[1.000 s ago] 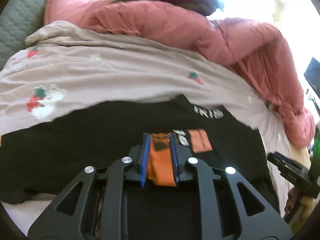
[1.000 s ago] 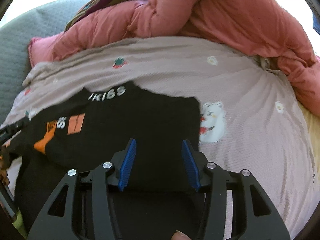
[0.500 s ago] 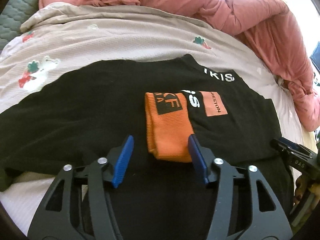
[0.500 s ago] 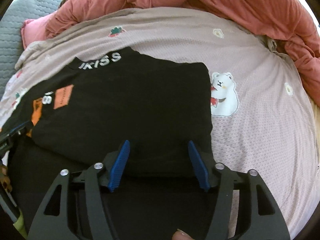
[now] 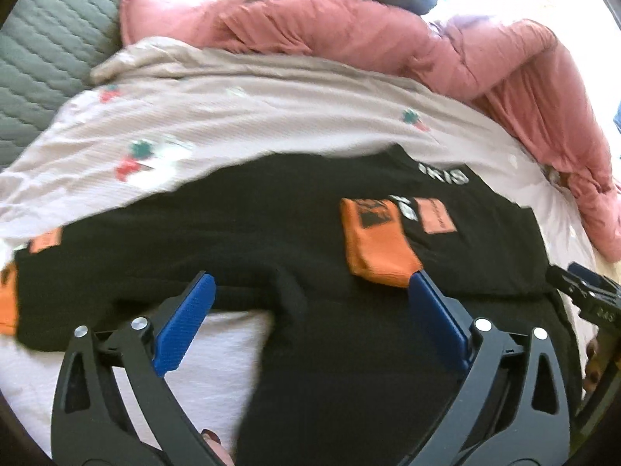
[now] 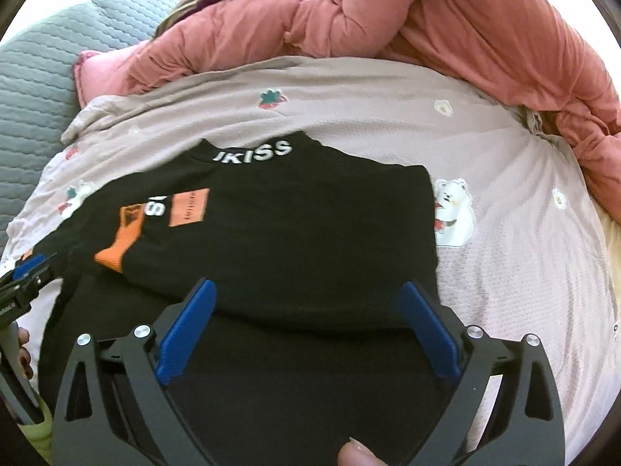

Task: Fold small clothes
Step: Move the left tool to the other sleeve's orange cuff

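Note:
A small black top (image 5: pixel 248 225) with white lettering at the neck and orange patches lies on a pale printed sheet; it also shows in the right wrist view (image 6: pixel 295 233). One sleeve is folded in, and its orange cuff (image 5: pixel 378 240) rests on the chest. My left gripper (image 5: pixel 308 291) is open and empty, hovering just above the garment's near part, the cuff by its right finger. My right gripper (image 6: pixel 308 299) is open and empty over the near right part of the top. The left gripper (image 6: pixel 23 283) shows at the left edge of the right wrist view.
A bunched pink quilt (image 6: pixel 446 27) lies along the far side and right of the bed (image 6: pixel 524 240). A grey quilted headboard (image 5: pixel 46 58) is at the far left. A bear print (image 6: pixel 452 209) marks the sheet just right of the top.
My left gripper let go of the orange cuff, opened wide and pulled back toward me, leaving the sleeve folded on the chest. My right gripper stayed open and drew back slightly.

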A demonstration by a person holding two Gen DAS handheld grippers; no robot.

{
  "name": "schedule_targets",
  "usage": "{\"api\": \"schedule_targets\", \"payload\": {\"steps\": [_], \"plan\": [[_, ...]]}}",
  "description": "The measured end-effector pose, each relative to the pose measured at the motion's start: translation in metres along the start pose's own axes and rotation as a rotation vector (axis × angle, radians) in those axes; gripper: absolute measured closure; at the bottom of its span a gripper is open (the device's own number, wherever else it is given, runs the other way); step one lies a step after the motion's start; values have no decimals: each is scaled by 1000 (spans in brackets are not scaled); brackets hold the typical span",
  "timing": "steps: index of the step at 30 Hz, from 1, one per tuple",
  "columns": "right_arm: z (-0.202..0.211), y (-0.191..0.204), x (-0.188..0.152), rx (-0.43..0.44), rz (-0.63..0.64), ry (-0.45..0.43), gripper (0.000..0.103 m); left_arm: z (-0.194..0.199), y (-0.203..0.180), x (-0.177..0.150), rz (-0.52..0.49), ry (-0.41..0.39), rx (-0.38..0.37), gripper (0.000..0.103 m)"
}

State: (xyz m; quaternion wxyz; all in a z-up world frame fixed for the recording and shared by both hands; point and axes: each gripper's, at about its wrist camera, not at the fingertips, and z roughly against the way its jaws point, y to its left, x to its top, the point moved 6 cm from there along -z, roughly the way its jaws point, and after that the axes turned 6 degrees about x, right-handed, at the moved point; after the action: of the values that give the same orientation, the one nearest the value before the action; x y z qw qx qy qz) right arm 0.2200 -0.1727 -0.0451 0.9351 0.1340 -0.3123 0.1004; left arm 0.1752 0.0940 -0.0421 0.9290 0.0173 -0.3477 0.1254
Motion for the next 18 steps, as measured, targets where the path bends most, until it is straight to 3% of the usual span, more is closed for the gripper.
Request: {"api": "schedule_targets", "payload": {"steps": [10, 18], "plan": [[7, 54, 8, 72, 72, -25, 5, 33, 84, 4, 155, -71, 142, 10], [12, 92, 17, 108, 122, -43, 5, 51, 125, -2, 209, -83, 194, 10]]}}
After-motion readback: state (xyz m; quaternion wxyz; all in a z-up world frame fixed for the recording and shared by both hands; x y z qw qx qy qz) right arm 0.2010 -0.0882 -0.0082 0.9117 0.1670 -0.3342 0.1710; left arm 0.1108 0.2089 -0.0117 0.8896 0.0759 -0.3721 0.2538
